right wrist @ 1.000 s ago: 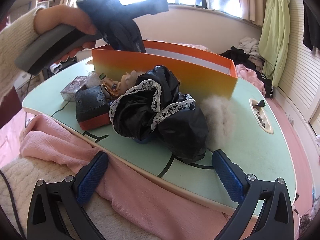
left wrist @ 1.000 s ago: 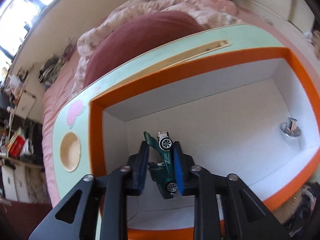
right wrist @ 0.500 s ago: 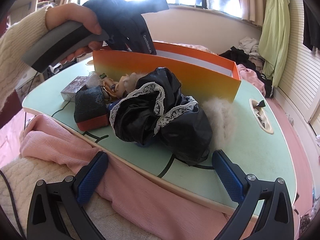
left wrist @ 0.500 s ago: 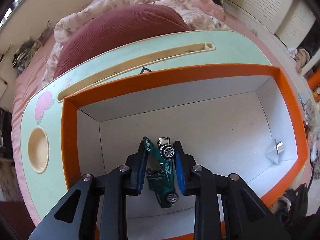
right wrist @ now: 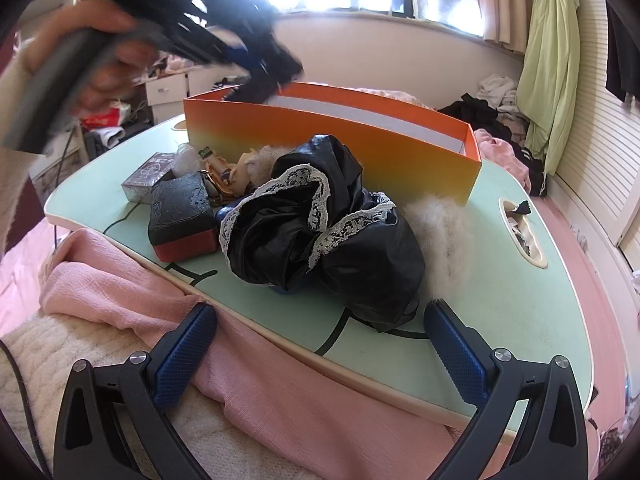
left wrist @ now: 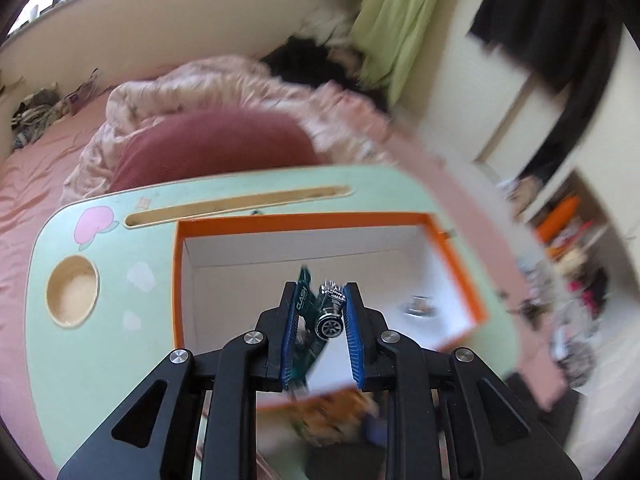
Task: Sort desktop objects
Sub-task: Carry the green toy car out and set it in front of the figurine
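Note:
My left gripper point(left wrist: 321, 291) hangs above the open orange box point(left wrist: 304, 220), its jaws closing on a green toy car point(left wrist: 329, 317) that stands tilted between the blue pads. A small silver object point(left wrist: 418, 306) lies on the box's white floor. In the right wrist view the left gripper point(right wrist: 240, 44) is a dark blur over the box's point(right wrist: 340, 140) left end, held by a hand point(right wrist: 100, 52). My right gripper point(right wrist: 320, 312) stands open at the table's near edge, empty, in front of a black lace-trimmed cloth point(right wrist: 320, 232).
On the mint-green lap table point(right wrist: 500, 300) lie a black-and-red case point(right wrist: 182, 216), a silver card box point(right wrist: 150, 174), a doll point(right wrist: 228, 172) and white fur point(right wrist: 436, 220). A pink blanket point(right wrist: 260, 380) sits under the table's front edge. Bedding surrounds it.
My left gripper has risen and drawn back from inside the box, the green car still between its pads. The right gripper has stayed where it was.

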{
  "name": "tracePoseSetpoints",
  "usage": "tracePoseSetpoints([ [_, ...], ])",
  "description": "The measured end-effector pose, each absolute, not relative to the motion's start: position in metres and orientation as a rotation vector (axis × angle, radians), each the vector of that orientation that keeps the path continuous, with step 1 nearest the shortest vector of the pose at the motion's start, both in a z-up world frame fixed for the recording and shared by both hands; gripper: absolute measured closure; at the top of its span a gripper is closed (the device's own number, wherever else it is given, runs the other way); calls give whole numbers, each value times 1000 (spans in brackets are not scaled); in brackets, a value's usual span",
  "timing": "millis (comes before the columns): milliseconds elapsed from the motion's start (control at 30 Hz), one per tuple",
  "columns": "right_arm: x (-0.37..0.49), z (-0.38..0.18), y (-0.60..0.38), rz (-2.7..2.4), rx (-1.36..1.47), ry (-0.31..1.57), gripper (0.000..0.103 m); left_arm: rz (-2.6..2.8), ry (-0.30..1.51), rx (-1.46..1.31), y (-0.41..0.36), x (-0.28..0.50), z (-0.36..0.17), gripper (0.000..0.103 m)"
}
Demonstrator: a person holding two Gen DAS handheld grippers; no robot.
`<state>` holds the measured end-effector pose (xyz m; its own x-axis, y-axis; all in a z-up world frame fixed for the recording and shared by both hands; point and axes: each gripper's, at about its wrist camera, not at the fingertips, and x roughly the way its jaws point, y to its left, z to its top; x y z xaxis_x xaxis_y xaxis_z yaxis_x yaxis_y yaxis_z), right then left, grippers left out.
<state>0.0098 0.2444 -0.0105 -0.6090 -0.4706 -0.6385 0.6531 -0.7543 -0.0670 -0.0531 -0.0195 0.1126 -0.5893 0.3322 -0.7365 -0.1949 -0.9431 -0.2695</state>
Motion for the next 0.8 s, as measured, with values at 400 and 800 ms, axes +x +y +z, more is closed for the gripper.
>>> tracePoseSetpoints([
  [400, 10, -11, 245, -2329, 809, 389, 0, 2567, -356, -1018, -33, 36, 98, 81],
  [800, 12, -8, 241, -2328, 808, 388, 0, 2621, -389, -1056, -34, 48, 56, 46],
])
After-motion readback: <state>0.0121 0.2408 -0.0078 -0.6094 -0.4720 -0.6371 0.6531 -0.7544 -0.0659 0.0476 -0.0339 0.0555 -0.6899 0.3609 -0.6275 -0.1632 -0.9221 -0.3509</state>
